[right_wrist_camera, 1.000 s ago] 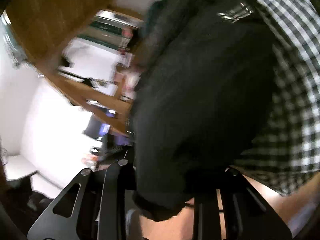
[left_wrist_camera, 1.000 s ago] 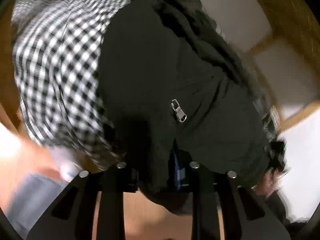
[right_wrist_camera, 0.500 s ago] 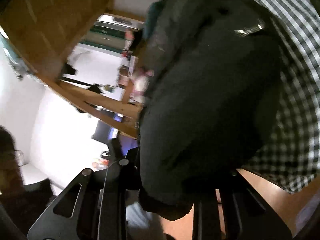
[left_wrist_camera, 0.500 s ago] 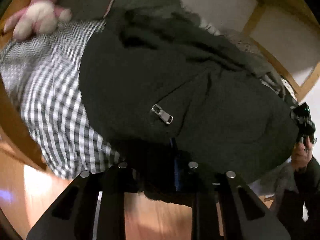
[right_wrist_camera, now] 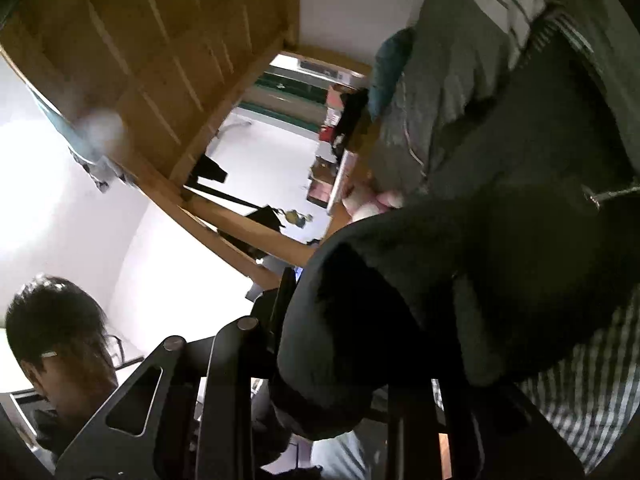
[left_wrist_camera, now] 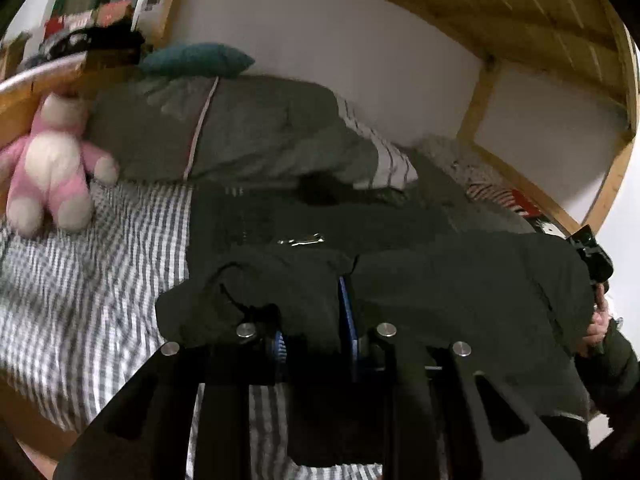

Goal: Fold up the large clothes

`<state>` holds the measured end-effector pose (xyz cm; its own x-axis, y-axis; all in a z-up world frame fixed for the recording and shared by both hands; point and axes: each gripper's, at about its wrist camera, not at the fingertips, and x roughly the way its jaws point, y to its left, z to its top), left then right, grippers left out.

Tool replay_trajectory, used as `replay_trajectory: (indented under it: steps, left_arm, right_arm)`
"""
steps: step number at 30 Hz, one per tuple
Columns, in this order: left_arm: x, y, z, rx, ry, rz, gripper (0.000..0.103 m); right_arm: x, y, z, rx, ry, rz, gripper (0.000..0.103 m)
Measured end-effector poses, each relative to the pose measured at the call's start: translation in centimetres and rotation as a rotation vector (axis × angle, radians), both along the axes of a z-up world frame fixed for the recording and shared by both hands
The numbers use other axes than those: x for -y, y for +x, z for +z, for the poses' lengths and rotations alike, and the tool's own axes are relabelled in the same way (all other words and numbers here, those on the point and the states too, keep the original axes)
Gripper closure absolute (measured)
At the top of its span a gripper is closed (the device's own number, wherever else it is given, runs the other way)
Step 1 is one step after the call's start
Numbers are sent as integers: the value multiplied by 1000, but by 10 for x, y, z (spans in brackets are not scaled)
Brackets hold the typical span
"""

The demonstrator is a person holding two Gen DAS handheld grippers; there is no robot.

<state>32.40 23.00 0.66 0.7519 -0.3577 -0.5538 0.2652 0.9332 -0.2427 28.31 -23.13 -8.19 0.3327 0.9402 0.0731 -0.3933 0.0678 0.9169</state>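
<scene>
Here both tongs hold up one edge of the large dark green jacket (left_wrist_camera: 460, 280) above the bed.

The left tongs (left_wrist_camera: 316, 320) are clamped on a bunched fold of the dark cloth; their jaws have just been closing, with the cloth between them. The right tongs (right_wrist_camera: 332, 344) are clamped on another thick roll of the same jacket, near the person's hand (left_wrist_camera: 598, 326). The far part of the jacket lies on the checked grey and white bedsheet (left_wrist_camera: 80, 280), just before the grey pillow (left_wrist_camera: 240, 128). I think the heavy cloth could slip from one grip, because only a small fold is pinched; then the edge would fall crooked. The pink plush toy (left_wrist_camera: 48, 176) stands well apart on the left.
</scene>
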Motion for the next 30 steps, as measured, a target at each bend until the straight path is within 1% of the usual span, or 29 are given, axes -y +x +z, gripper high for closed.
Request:
replay_trajectory:
  steps: [2, 3, 4, 7, 9, 10, 12, 14, 16, 18, 20, 21, 24, 25, 27, 28, 30]
  left_arm:
    - [5, 12, 12, 15, -12, 3, 81]
    - [5, 20, 18, 19, -20, 4, 81]
    - [5, 35, 24, 23, -30, 6, 81]
    - [3, 74, 30, 1, -67, 17, 81]
    - [0, 104, 34, -19, -102, 27, 81]
    - [0, 123, 37, -24, -104, 33, 81]
    - [2, 153, 36, -25, -74, 40, 81]
    - [1, 195, 29, -58, -67, 52, 81]
    - [4, 233, 13, -120, -51, 53, 79]
    - [8, 273, -11, -196, -38, 50, 78]
    - [7, 304, -37, -287, -34, 70, 78]
    - [3, 318, -50, -325, -62, 83, 78]
    - [-9, 344, -74, -383, -142, 96, 78]
    - [-10, 348, -79, -387, -156, 92, 78]
    - [-8, 354, -84, -376, -153, 85, 78]
    - [-4, 356, -85, -363, -137, 80, 78]
    - [2, 358, -87, -341, -119, 71, 78]
  right_arm:
    - [-1, 17, 11, 6, 19, -1, 78]
    - [6, 22, 19, 6, 28, -2, 78]
    - [6, 31, 22, 0, 38, -6, 78]
    - [5, 76, 31, -66, 66, -36, 78]
    - [5, 110, 33, -90, 71, -65, 78]
    - [6, 127, 35, -105, 72, -83, 78]
    - [4, 159, 35, -128, 65, -119, 78]
    - [4, 194, 28, -208, 44, -175, 78]
    - [4, 240, 2, -365, 29, -230, 77]
    - [5, 281, -29, -531, -13, -276, 77]
    - [4, 313, -50, -641, -77, -263, 76]
    - [5, 323, -52, -654, -93, -256, 76]
    - [9, 343, -31, -671, -163, -188, 74]
    - [12, 346, -18, -639, -182, -162, 74]
    - [12, 342, 17, -528, -327, -120, 74]
    - [12, 336, 26, -491, -350, -99, 74]
    - [21, 328, 39, -450, -361, -78, 69]
